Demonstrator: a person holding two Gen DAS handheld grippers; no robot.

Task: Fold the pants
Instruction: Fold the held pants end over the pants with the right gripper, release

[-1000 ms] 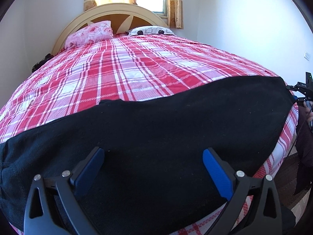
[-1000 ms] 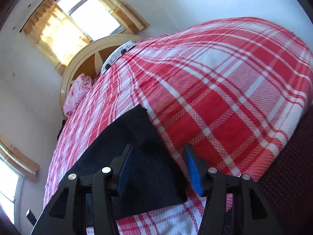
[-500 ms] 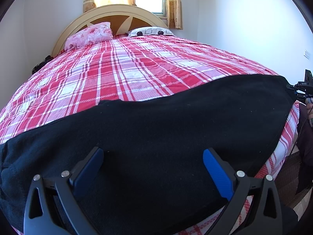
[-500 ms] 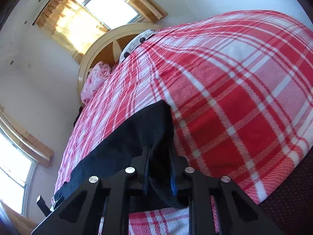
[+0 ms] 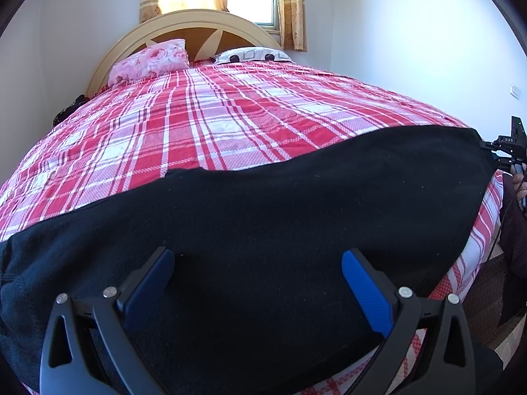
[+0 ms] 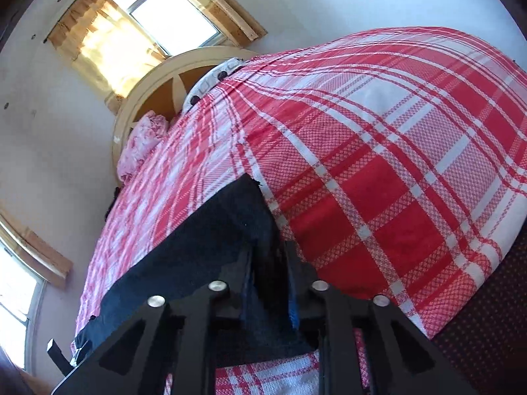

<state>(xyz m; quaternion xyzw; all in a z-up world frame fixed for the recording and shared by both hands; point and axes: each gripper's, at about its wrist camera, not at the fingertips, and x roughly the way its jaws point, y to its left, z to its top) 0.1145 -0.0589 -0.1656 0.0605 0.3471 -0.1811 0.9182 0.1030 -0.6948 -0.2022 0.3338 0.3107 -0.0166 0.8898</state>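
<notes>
Black pants (image 5: 263,217) along bed edge (image 5: 474,250), right gripper (image 6: 268,283) loosening on corner, left gripper (image 5: 257,279) wide.

The left tool (image 5: 257,283) hovers with jaws wide apart; the right tool (image 6: 268,263), jaws just reopening slightly, pinches cloth.

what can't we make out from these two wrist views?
- Left wrist view: near end of the black pants is cut off by the bottom edge and hidden behind the open left claw.
- Right wrist view: whether the right claw pads press the cloth; the fabric hides them.
- Left wrist view: right claw sits tiny at the frame's right edge.
- Right wrist view: motion blur smears the bedspread.
</notes>
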